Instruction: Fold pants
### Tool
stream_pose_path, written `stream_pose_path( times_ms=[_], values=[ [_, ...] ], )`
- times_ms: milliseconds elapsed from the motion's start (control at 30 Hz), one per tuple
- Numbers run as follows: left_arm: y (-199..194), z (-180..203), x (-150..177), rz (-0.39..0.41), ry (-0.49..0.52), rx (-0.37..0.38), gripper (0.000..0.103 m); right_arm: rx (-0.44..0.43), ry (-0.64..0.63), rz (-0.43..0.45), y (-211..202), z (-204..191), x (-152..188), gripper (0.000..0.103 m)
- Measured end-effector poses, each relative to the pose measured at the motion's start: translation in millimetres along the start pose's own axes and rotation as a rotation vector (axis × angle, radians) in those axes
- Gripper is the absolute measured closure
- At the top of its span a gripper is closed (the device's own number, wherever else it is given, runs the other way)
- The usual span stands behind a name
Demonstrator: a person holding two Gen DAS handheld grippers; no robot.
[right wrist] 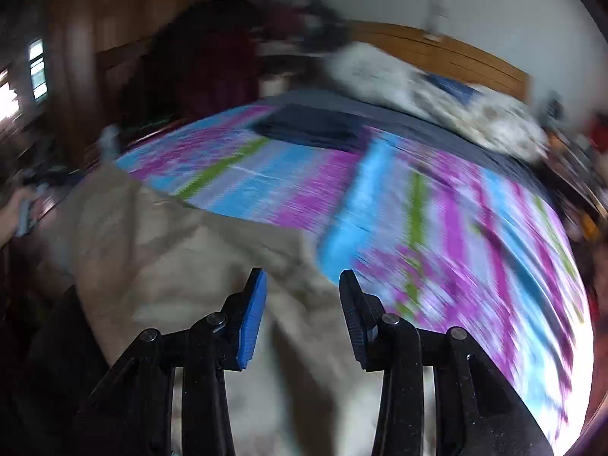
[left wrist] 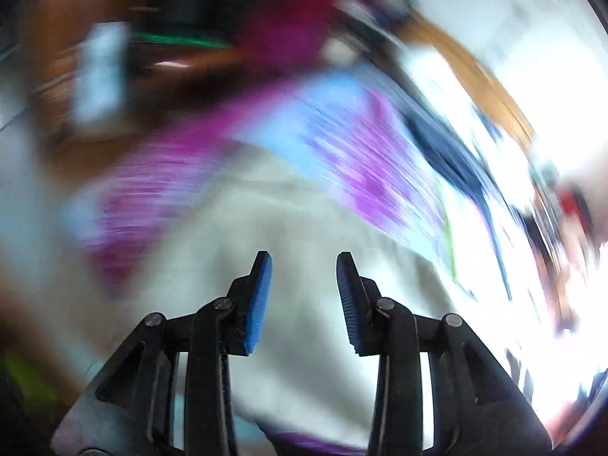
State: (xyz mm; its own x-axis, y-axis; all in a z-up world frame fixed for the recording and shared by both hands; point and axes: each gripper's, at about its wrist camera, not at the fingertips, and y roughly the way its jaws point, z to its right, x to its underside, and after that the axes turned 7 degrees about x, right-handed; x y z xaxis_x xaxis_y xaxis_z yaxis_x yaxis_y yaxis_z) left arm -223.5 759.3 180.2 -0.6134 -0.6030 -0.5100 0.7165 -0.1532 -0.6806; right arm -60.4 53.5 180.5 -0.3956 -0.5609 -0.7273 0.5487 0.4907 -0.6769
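Both claws, left (left wrist: 304, 266) and right (right wrist: 302, 285), gaped empty over the pants (right wrist: 182, 258) at lower frame, seemingly poised to pinch an edge for folding.

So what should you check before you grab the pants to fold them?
1. Left gripper open: ok, clear gap between the blue pads.
2. Right gripper open: ok.
3. Both grippers empty: ok, nothing between the fingers.
4. Beige pants under both grippers: ok, lying on the colourful bedsheet.
5. Pants flat and smooth: not ok, wrinkles show in the right wrist view.
6. Where the waistband and legs are: cannot tell, both pictures are blurred.
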Motion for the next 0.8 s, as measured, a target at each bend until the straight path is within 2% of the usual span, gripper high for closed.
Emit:
stream_pose_path(
  times_ms=[67,100,133,167,233,333,433,533,567,600,633,733,800],
  values=[
    [45.1,35.3,3.2,-0.097,0.074,0.084,0.066,-0.207,-0.170,0.018,61.1,-54.7,-47.3,0.059],
    [70.2,51.7,6.8,-0.144,0.115,0.108,0.065,-0.309,-0.244,-0.004,92.2,-78.3,-65.3,0.059],
    [86.4,62.6,10.0,-0.167,0.148,0.097,0.065,-0.385,-0.315,-0.047,123.3,-99.9,-79.3,0.059],
    [104.0,70.5,14.6,-0.177,0.177,0.055,0.065,-0.437,-0.376,-0.096,153.1,-119.5,-90.5,0.059],
    [120.2,70.4,19.4,-0.179,0.155,-0.004,0.066,-0.499,-0.453,-0.155,198.0,-147.7,-104.2,0.059],
    [106.2,58.5,28.6,-0.114,0.111,0.019,0.062,-0.591,-0.504,-0.230,242.1,-166.6,-110.6,0.059],
    [88.8,46.1,38.9,-0.057,0.071,0.027,0.056,-0.587,-0.532,-0.306,275.7,-170.4,-103.6,0.059],
    [79.6,34.4,43.7,-0.021,0.013,0.055,0.056,-0.583,-0.500,-0.347,293.2,-161.9,-94.0,0.061],
    [79.0,32.0,44.1,-0.009,-0.002,0.063,0.056,-0.596,-0.474,-0.341,293.3,-157.6,-91.4,0.065],
    [74.6,27.9,44.8,0.000,-0.013,0.074,0.056,-0.604,-0.464,-0.340,292.6,-155.0,-89.0,0.083],
    [72.7,25.2,45.9,0.008,-0.020,0.083,0.056,-0.593,-0.473,-0.336,291.4,-153.5,-86.4,0.095],
    [70.0,25.8,44.0,0.017,-0.030,0.078,0.056,-0.555,-0.517,-0.264,272.7,-151.9,-87.7,0.099],
    [70.2,28.6,40.4,0.020,-0.039,0.070,0.054,-0.543,-0.460,-0.220,266.6,-135.6,-97.0,0.099]
  ],
)
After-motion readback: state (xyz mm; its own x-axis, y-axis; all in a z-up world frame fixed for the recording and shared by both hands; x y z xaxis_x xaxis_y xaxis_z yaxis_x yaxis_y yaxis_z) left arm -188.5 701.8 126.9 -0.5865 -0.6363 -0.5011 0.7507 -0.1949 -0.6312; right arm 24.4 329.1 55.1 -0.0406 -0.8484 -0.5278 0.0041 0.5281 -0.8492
